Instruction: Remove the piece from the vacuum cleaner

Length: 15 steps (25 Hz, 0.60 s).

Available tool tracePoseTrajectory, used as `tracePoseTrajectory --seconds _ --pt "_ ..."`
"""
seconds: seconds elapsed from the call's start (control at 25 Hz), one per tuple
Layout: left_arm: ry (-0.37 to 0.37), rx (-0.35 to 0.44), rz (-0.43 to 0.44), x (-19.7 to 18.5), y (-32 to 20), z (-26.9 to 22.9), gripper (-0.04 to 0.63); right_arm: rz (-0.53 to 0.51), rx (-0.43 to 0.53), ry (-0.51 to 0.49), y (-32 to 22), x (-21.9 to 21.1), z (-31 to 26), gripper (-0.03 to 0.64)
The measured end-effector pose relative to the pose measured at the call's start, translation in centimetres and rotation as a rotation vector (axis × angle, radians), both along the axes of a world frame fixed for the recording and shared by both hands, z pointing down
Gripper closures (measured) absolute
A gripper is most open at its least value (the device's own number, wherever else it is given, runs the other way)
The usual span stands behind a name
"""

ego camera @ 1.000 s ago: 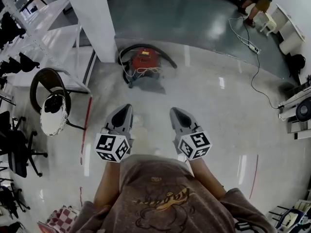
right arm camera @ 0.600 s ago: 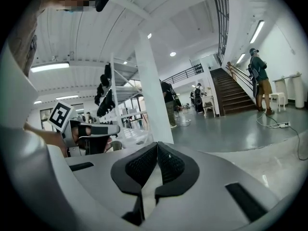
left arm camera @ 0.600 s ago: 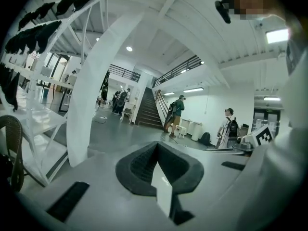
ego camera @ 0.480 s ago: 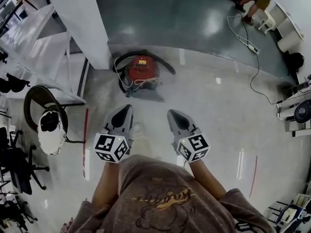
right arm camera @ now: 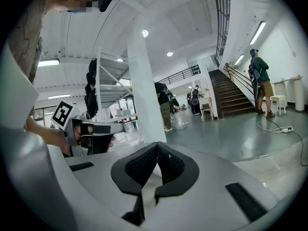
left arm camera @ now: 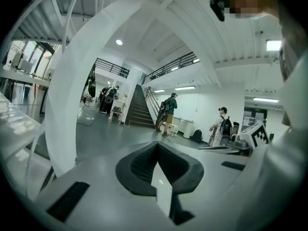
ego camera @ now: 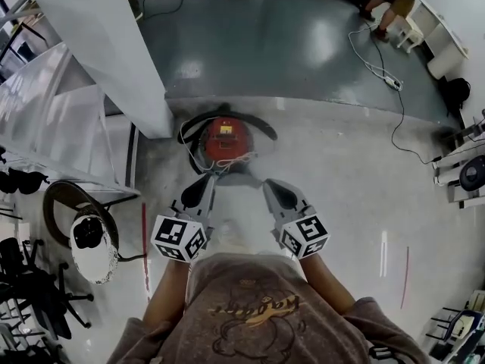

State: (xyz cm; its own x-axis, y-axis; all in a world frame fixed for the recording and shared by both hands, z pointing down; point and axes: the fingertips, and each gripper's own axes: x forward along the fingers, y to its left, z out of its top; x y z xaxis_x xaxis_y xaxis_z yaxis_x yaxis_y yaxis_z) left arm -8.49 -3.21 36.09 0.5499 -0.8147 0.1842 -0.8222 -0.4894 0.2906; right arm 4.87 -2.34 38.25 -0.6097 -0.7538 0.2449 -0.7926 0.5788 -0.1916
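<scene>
Down on the pale floor [ego camera: 341, 173], the head view had the red vacuum cleaner [ego camera: 226, 139] sitting just ahead of the left gripper [ego camera: 203, 186] and right gripper [ego camera: 273, 188], its yellow label [ego camera: 226, 130] too small to read. Left gripper view: jaws were clenched together, empty. Right gripper view: clamped too, nothing held.

Bright, flat indoor light, with a strong fisheye bend all round

A ceiling lamp [right arm camera: 145, 33] glows white high above the right claw [right arm camera: 156, 144], and there's another one [left arm camera: 119, 42] shining up and to the left of the left claw [left arm camera: 156, 145]. Ahead of both claws the glossy floor [ego camera: 341, 173] throws back pale streaks of glare, and shadows there are faint and soft-edged. Each claw's grey body, nearest the lens, looks soft, while everything beyond it is sharper. Straight lines bow outward, and black corners ring both claw views.
</scene>
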Motion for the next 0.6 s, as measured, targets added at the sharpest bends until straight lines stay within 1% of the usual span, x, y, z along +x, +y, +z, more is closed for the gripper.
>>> tracePoseTrajectory --seconds 0.12,0.24,0.44,0.6 --pt "0.000 0.004 0.026 0.3 -1.6 -0.5 0.592 0.025 0.006 -0.007 -1.6 0.0 -0.6 0.617" --pt "0.010 0.010 0.023 0.7 -2.8 -1.0 0.592 0.039 0.003 0.012 -2.9 0.6 -0.9 0.617" --pt "0.018 0.017 0.018 1.7 -3.9 -1.6 0.592 0.039 0.012 0.006 -4.3 1.7 -1.4 0.615" --pt "0.014 0.030 0.003 2.1 -4.1 -2.0 0.591 0.010 0.014 -0.004 -5.1 2.5 -1.5 0.614"
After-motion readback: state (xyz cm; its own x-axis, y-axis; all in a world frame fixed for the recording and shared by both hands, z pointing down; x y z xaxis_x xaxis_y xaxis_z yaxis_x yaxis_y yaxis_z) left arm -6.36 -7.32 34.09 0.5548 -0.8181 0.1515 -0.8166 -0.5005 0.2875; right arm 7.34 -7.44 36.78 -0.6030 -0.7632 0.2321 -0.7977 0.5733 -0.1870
